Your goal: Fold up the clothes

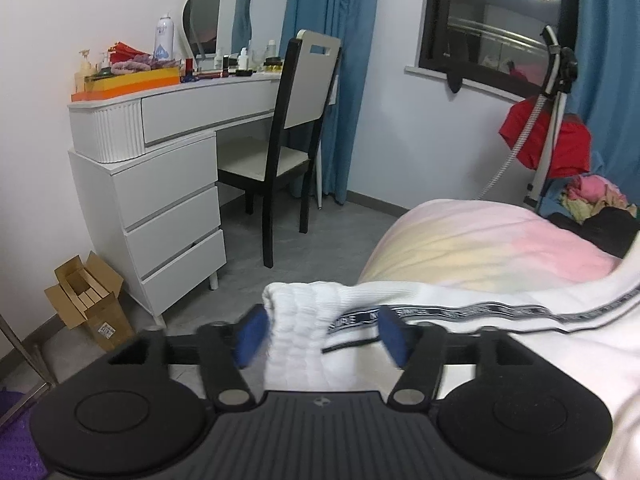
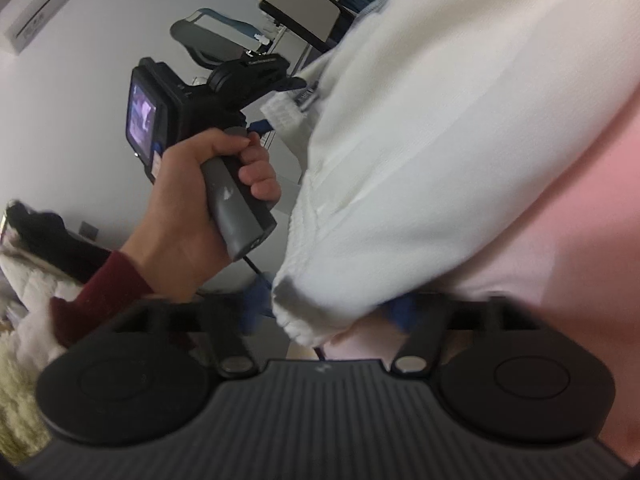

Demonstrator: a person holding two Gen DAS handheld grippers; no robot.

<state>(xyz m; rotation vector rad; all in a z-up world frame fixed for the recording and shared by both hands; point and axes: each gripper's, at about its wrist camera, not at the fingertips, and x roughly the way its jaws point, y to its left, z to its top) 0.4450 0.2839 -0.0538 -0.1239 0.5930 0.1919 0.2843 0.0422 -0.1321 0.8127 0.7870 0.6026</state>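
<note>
White knit makes up the garment (image 1: 460, 344), which lies partly on the bed (image 1: 480, 240), its ribbed hem bunched between the spread pads of the left gripper (image 1: 320, 336), not pinched. The right gripper (image 2: 328, 308) straddles another ribbed edge; blur hides whether it grips. Judging by the drape, the cloth is soft, light and floppy, so the thicker ribbed hem looks the firmest hold.
</note>
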